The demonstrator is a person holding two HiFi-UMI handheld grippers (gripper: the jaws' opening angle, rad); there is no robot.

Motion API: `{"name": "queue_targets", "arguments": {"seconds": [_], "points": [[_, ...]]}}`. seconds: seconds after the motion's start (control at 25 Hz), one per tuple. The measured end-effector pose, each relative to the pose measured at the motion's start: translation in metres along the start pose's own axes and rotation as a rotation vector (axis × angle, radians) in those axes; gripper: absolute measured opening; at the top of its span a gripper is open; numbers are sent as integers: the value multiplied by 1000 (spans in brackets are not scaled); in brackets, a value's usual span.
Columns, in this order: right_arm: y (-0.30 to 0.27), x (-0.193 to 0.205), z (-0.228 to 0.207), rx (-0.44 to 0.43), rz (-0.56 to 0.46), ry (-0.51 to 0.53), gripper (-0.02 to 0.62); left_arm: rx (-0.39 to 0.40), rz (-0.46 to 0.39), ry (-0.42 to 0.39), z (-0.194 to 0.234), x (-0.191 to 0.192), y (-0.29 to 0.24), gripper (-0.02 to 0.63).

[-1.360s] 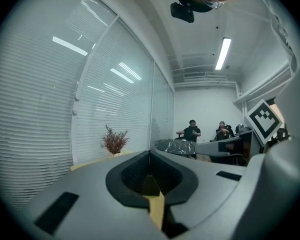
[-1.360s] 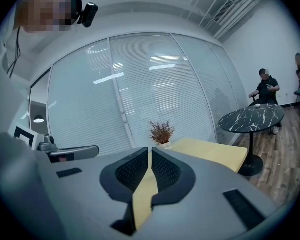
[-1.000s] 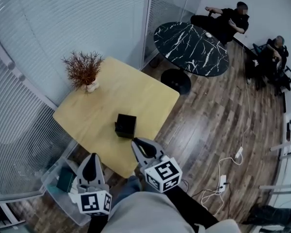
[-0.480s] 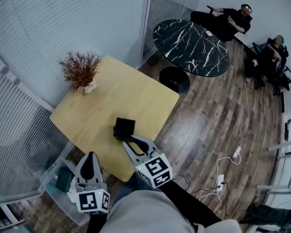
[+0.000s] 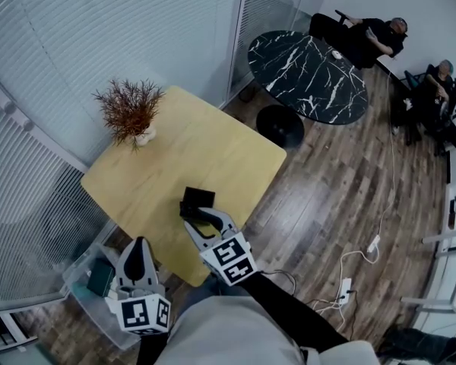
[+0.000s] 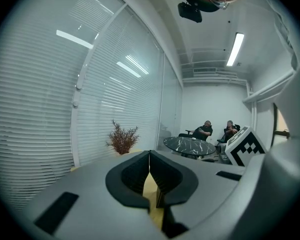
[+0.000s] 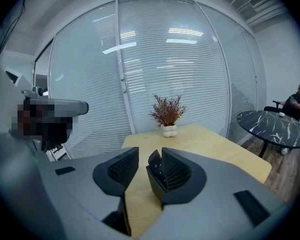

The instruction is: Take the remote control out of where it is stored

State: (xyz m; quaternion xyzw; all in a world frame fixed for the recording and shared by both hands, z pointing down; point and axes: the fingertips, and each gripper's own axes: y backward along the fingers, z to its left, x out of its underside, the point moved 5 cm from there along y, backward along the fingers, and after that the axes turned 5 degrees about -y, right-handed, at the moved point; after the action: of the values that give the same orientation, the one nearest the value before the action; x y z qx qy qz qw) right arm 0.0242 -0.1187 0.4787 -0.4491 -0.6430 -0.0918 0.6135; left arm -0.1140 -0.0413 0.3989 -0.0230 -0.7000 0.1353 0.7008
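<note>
A small black holder box (image 5: 198, 198) stands near the front edge of the yellow table (image 5: 213, 150). In the right gripper view the dark remote control (image 7: 154, 160) sticks up out of this holder box (image 7: 154, 185). My right gripper (image 5: 201, 214) is right at the box, and its jaws are opening. The remote's top sits in the gap of the right gripper (image 7: 150, 155), close to the right pad, with no squeeze on it. My left gripper (image 5: 137, 248) hangs below the table's front corner. In its own view the left gripper (image 6: 149, 155) is shut with nothing in it.
A dried plant in a white pot (image 5: 131, 111) stands at the table's far left corner. A black marble round table (image 5: 308, 74) and two seated people (image 5: 410, 59) are beyond. A clear plastic bin (image 5: 91, 299) sits on the floor at left; cables (image 5: 357, 272) lie at right.
My right gripper has moved forward from the table's front edge up to the black box, and its jaws have gone from shut to spread. The left gripper has barely moved.
</note>
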Motion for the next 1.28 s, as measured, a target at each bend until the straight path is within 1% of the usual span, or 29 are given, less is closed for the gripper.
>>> {"name": "queue_targets", "arguments": {"seconds": [0.2,0.36,0.48,0.6,0.76,1.28], "points": [[-16,7,-2,20,33,29,140,-6,-4,-8,1,-3,-4,9],[-27,13,-4,28,53,30,140,-24,-3,-21,6,-3,-4,9],[-32,15,-5,24,74,28,140,-30,2,-16,9,-3,-5,9],[-37,17,-4,25,92,48,140,-36,5,-24,13,-2,-6,9],[-44,20,-5,45,115,49,140,-48,-3,-10,17,-4,-5,9],[-53,29,-9,118,162,54,140,-52,-2,-23,30,-5,-3,9]]}}
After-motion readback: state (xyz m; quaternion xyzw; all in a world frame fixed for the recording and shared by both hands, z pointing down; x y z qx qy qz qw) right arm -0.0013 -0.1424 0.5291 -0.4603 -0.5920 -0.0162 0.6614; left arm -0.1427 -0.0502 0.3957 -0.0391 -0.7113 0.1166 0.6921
